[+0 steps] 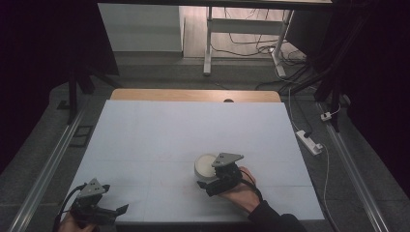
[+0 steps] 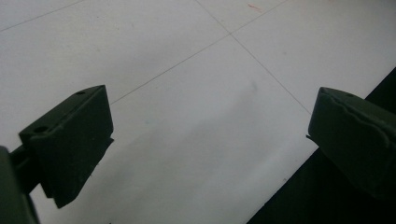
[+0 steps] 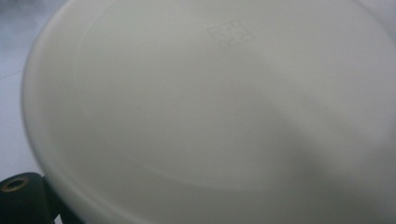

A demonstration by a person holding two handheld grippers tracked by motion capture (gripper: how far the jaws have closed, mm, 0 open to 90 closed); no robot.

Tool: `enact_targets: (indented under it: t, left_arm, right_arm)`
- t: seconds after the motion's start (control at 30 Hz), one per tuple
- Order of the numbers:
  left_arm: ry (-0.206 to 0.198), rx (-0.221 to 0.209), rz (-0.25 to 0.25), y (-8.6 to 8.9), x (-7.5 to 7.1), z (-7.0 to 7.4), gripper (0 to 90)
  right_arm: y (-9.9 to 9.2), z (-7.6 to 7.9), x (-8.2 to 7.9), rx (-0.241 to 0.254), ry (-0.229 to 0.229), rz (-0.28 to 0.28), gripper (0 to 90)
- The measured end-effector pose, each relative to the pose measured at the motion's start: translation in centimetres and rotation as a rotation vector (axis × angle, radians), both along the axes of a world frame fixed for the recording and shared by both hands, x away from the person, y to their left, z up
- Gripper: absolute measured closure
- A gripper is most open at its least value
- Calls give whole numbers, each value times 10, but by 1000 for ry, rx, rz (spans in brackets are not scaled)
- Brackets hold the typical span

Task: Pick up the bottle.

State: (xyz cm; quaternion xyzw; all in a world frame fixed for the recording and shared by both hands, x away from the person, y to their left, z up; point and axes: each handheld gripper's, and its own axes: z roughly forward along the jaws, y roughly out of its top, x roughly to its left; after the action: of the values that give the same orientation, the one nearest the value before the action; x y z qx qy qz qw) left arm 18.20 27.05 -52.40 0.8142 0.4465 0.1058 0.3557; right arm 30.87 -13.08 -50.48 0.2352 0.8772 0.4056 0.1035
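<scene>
The right gripper is pressing against the white round container at lower centre of the worktop, finger spacing indeterminable, apparently for gripping, while the left gripper is idling lower left, fingers apart.

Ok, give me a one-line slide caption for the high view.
Right gripper at a round white container on the white table; left gripper open at the near-left edge.
</scene>
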Motion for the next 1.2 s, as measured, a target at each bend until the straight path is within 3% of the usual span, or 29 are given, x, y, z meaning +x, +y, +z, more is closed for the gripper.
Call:
enact_targets:
  t: [0.53,1.2]
  left_arm:
    - [3,3,-4,0,0,0,12]
    - [6,3,-2,0,1,0,12]
  right_arm:
    - [-2,12,-3,42,-27,-2,61]
    - [4,34,-2,99,-73,41,62]
